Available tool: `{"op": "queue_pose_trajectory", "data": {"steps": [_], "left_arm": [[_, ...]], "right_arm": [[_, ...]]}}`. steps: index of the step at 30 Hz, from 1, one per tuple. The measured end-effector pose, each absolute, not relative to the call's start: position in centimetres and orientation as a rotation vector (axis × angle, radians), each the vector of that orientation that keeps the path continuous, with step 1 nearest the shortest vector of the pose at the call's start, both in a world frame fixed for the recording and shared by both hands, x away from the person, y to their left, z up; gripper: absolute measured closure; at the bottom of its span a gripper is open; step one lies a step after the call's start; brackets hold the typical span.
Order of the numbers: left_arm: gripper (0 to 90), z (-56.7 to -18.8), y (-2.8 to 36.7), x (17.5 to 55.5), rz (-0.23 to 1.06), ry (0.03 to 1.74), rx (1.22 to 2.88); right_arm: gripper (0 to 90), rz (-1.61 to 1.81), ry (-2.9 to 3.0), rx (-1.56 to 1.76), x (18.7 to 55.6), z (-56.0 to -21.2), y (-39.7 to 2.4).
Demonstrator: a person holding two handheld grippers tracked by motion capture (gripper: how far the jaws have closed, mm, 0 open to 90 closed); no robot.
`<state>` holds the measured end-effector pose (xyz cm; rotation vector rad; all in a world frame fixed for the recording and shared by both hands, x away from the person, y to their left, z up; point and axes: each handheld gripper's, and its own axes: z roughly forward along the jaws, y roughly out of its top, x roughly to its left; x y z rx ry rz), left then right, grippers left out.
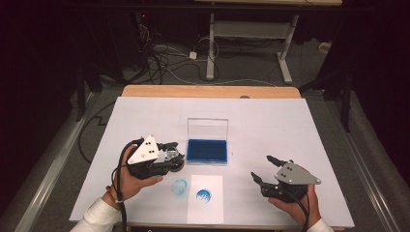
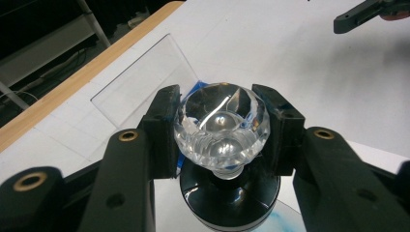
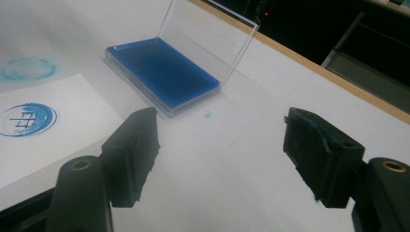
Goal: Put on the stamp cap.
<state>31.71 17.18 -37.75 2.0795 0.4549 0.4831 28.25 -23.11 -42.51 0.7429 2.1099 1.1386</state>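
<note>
High view: left gripper (image 1: pixel 170 155) up over the white paper-covered surface (image 1: pixel 270 125), beside the open blue ink pad in its clear hinged case (image 1: pixel 207 150); fingers closed on a clear faceted stamp knob with a black round base (image 1: pixel 175 159), much of it buried under the grey plate and the hand. Right gripper (image 1: pixel 261 170) low at the near right, fingers spread, nothing between them. Small white paper sheet bearing a blue round stamp print (image 1: pixel 205 198) at the near edge, its lower end cut off by the frame; faint smeared blue ring (image 1: pixel 179 187) on the surface just left of that sheet.

Left gripper view: clear faceted knob (image 2: pixel 221 128) clamped between both fingers (image 2: pixel 162 130), black base below it cut off at the bottom edge; stamping face not visible. Ink pad mostly hidden behind the knob, just a blue sliver and the clear lid (image 2: pixel 145 82) showing. Tip of the other gripper (image 2: pixel 360 14) at top right, cropped.

Right gripper view: fingers (image 3: pixel 135 154) apart over bare surface, holding nothing. Ink pad (image 3: pixel 162 72) ahead, lid upright. Stamped sheet (image 3: pixel 34 125) at left, cropped; print's inner pattern hard to read. Blue smear (image 3: pixel 26 68) beyond it.
</note>
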Motion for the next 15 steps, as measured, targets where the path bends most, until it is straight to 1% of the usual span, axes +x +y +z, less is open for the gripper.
{"op": "queue_pose_trajectory", "data": {"steps": [15], "left_arm": [[54.4, -38.23, 17.52, 32.39, 0.49, 0.481, 2.095]], "right_arm": [[29.0, 1.134, 2.125, 0.738, 28.25, -42.7, -23.22]]}}
